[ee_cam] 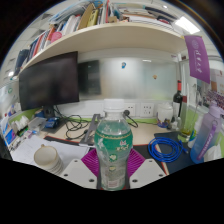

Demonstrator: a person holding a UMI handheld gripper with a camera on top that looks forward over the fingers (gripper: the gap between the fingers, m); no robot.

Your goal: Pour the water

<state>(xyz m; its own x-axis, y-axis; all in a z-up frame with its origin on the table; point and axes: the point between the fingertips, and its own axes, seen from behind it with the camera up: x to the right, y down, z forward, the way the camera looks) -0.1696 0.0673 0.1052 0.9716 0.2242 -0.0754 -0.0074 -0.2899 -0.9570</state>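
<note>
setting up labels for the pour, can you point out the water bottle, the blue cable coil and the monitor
water bottle [114,150]: gripper view, on its clear body between the fingers
blue cable coil [168,151]: gripper view, on the loops of the coil, beside the bottle
monitor [50,82]: gripper view, middle of the dark screen

Clear plastic bottle [114,150] with pale green cap, upright, standing between the two purple pads [96,161] of the gripper [114,166]. Label band around the middle. Held above the counter [75,165]; white cup [48,157] just to the left, low.
</note>
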